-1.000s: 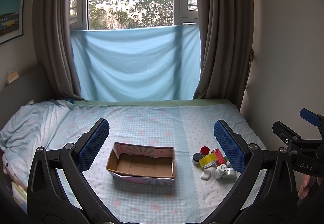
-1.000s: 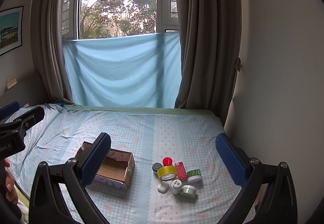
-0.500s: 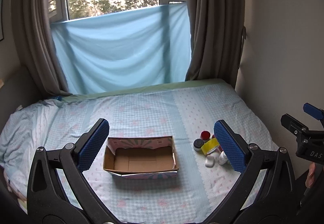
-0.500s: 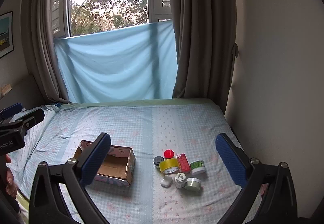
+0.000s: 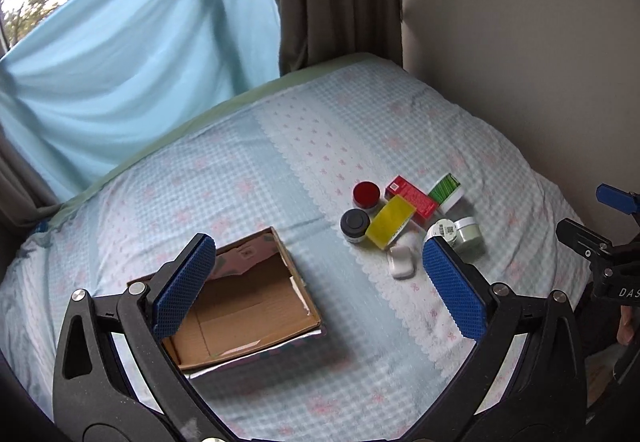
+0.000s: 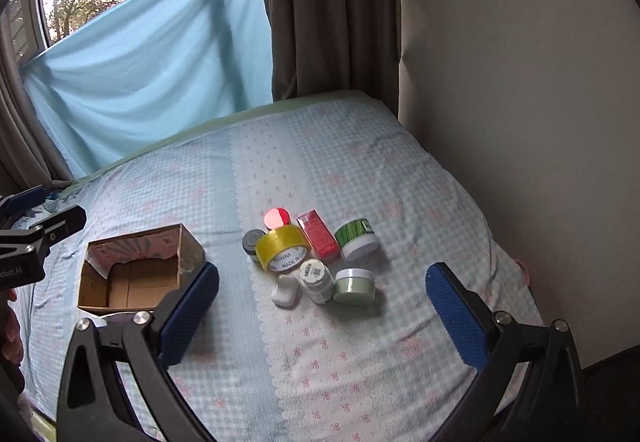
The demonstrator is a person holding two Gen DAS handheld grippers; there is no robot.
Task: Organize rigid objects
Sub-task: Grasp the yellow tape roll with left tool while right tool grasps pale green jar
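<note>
Tape (image 6: 282,249) reads "MADE IN"; bottle (image 6: 317,279) bears QR label. Left gripper (image 5: 316,284), right gripper (image 6: 322,316): fingers wide apart, empty, above bed (image 6: 360,170).

Matt cardboard box (image 6: 136,274), glossy yellow tape roll (image 6: 283,248), soft checked cloth bedsheet (image 6: 320,170).

On the bed (image 6: 360,170), the cardboard box (image 6: 136,270) lies open-topped, and everything else sits in a tight cluster to its right. In that cluster the tape roll (image 6: 282,247) is nearest the box with a small dark-lidded jar (image 6: 251,241) touching its left; the round-lidded jar (image 6: 276,217) stands behind the roll, the carton (image 6: 319,234) beside it, and the striped jar (image 6: 357,238) farthest from the box. Nearer the camera lie a small case (image 6: 285,291), a bottle (image 6: 317,279) and a low jar (image 6: 354,285).
</note>
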